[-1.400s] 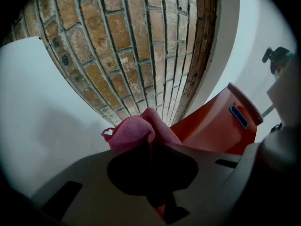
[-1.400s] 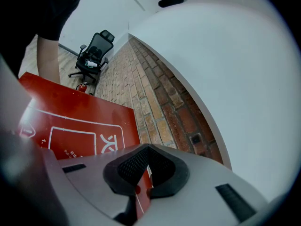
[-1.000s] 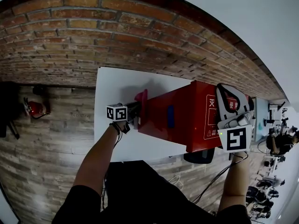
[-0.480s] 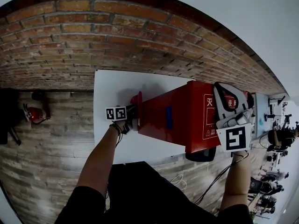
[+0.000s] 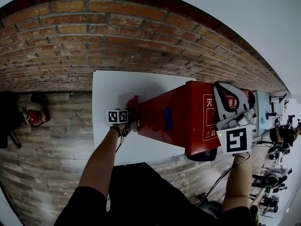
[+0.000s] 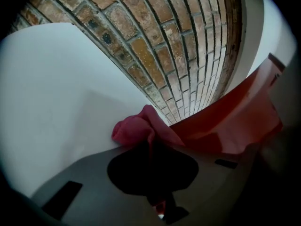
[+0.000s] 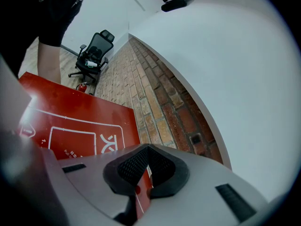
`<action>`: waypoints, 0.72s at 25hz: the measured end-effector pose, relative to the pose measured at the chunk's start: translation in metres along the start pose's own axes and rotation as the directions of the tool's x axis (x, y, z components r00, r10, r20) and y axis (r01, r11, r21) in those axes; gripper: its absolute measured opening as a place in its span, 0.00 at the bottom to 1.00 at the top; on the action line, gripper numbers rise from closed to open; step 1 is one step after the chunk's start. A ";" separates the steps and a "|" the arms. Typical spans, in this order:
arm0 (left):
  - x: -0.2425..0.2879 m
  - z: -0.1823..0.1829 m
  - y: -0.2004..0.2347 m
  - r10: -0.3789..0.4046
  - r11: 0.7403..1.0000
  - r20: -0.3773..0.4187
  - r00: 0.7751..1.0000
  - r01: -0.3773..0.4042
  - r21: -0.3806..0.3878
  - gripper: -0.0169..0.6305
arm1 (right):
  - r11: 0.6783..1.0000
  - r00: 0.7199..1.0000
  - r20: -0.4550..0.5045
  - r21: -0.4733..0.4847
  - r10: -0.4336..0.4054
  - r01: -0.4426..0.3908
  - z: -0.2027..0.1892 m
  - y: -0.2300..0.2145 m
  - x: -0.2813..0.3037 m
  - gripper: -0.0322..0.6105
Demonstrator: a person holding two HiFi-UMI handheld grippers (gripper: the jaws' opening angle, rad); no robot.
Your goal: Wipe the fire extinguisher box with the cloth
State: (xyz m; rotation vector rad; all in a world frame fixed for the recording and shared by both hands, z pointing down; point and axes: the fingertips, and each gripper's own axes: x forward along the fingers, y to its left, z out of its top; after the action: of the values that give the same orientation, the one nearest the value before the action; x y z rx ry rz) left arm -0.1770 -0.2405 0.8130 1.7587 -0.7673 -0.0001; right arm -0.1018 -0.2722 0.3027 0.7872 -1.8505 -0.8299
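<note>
A red fire extinguisher box (image 5: 183,119) with white print lies on a white table (image 5: 110,86). My left gripper (image 5: 128,115) is at the box's left end, low near the tabletop, shut on a pink cloth (image 5: 133,101) that rests against that end. In the left gripper view the cloth (image 6: 138,128) bunches out past the jaws, between the table and the red box (image 6: 225,121). My right gripper (image 5: 225,98) sits at the box's right end. In the right gripper view its pads (image 7: 162,166) are closed on a thin red edge of the box (image 7: 75,121).
A brick wall (image 5: 117,36) runs behind the table. A small red extinguisher (image 5: 34,116) stands on the wooden floor to the left. A dark object (image 5: 203,155) sits under the box's near right corner. An office chair (image 7: 94,51) and a person's arm (image 7: 49,55) lie beyond the box.
The left gripper and the pink cloth have sunk along the box's left end towards the tabletop. The right gripper and the box have stayed put.
</note>
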 end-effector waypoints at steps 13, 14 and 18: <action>-0.006 -0.018 -0.002 -0.002 1.000 -0.045 0.999 0.002 0.003 0.11 | 1.000 1.000 0.003 0.000 0.001 -0.001 0.001 0.000 0.001 0.08; -0.006 -0.021 -0.003 -0.004 1.000 -0.048 0.999 0.004 0.002 0.11 | 1.000 1.000 0.005 -0.001 0.001 -0.001 0.001 0.000 0.001 0.08; -0.010 -0.030 -0.006 -0.006 1.000 -0.058 0.998 0.006 0.008 0.11 | 1.000 1.000 -0.001 0.000 0.001 -0.001 0.000 0.000 0.000 0.08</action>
State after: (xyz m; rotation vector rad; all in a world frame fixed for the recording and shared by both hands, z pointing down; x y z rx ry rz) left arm -0.1707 -0.2092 0.8144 1.7610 -0.7203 0.0499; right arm -0.1017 -0.2724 0.3026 0.7865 -1.8495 -0.8284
